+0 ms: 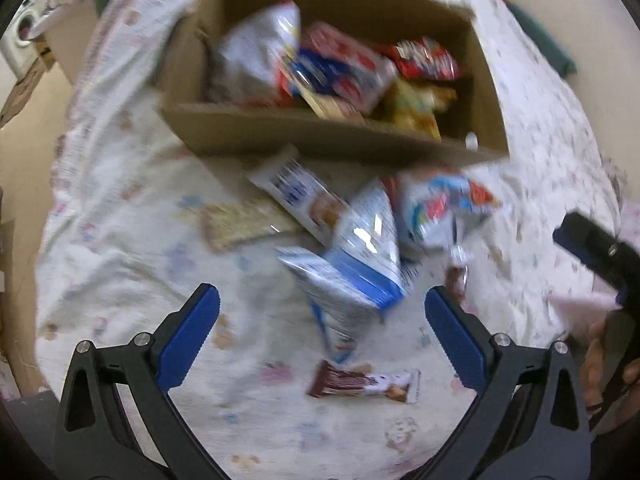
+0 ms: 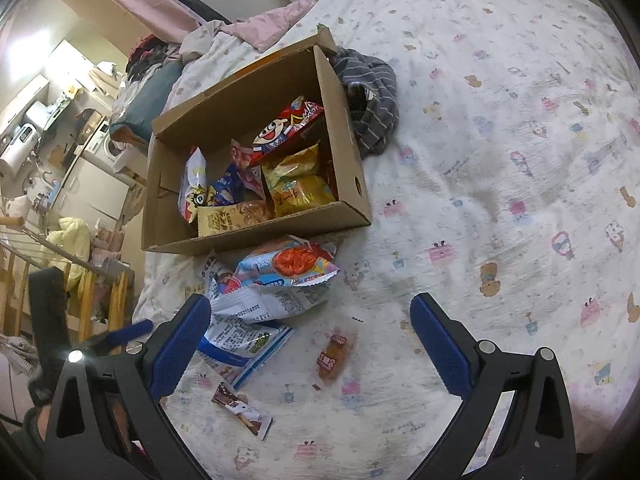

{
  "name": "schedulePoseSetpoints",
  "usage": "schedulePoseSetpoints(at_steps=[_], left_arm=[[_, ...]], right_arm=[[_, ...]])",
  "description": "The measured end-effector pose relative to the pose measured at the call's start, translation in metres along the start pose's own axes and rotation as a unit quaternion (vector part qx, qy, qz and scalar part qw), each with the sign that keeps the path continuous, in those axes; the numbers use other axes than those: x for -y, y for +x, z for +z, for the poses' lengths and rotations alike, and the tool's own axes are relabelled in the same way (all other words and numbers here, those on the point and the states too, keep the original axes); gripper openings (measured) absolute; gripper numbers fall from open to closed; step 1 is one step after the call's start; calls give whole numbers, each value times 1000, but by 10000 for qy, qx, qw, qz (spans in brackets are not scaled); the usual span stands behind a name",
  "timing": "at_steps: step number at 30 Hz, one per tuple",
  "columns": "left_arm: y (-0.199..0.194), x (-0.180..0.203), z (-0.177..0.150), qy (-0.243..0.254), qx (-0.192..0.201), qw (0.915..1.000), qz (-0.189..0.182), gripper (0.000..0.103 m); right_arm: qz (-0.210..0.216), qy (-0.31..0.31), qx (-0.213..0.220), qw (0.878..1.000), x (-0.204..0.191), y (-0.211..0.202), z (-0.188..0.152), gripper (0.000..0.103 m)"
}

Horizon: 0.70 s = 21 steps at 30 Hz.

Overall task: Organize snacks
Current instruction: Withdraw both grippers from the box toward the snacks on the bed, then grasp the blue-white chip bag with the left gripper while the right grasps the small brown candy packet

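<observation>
An open cardboard box [image 2: 320, 216] [image 1: 304, 136] holding several snack bags stands on the bed. In front of it lies a loose pile of snack packets [image 2: 276, 280] [image 1: 360, 240]. A brown and white bar wrapper [image 2: 242, 410] [image 1: 364, 386] and a small orange wrapped snack [image 2: 334, 356] lie nearer. My left gripper [image 1: 322, 330] is open and empty, above the blue and white bag [image 1: 352, 280]. My right gripper [image 2: 310, 342] is open and empty, over the orange snack. The left wrist view is blurred.
The bed has a white sheet with small cartoon prints [image 2: 500, 200]. A grey striped cloth [image 2: 372, 100] lies behind the box. Pink bedding [image 2: 272, 28] is at the far end. The bed's edge and room furniture [image 2: 60, 160] are at the left.
</observation>
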State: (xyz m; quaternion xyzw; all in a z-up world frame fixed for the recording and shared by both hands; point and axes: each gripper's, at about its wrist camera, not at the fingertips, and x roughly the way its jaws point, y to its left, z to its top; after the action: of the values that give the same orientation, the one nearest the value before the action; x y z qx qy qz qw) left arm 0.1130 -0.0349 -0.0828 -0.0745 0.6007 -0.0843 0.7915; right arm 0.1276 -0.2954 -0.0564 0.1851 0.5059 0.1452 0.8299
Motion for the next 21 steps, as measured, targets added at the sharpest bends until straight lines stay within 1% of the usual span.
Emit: schedulePoseSetpoints(at_steps=[3,8,10,11,12,13,14,15,16,18,21], left_arm=[[20,11,0,3,-152,9998,123,101],[40,24,3,85,-216,9994,273,100],[44,29,4,194,-195,9989,387,90],[45,31,5,210,-206,9988,381,89],[45,31,5,204,-208,9990,342,85],[45,32,4,215,-196,9991,320,78],[44,34,3,253,-193,9989,349,75],[43,33,3,269,-204,9988,354,69],[42,35,4,274,-223,9988,351,65],[38,35,6,265,-244,9988,326,60],[25,29,3,283,-223,9989,293,59]], right_arm=[[-29,18,-26,10000,2,1,-1,102],[-46,85,-15,10000,8,-1,-2,102],[-58,92,-10,9999,10,-3,-3,102],[-58,100,-7,9999,12,-3,-3,102],[-61,112,-5,9999,13,-4,-3,102],[-66,127,-3,9999,14,-4,-3,102],[-65,146,4,9999,15,-4,-3,102],[-58,165,19,9998,16,-5,-3,102],[-55,169,32,9998,15,-6,-2,102],[-41,168,37,9998,15,-5,-1,102],[-35,132,23,9999,12,-4,-2,102]])
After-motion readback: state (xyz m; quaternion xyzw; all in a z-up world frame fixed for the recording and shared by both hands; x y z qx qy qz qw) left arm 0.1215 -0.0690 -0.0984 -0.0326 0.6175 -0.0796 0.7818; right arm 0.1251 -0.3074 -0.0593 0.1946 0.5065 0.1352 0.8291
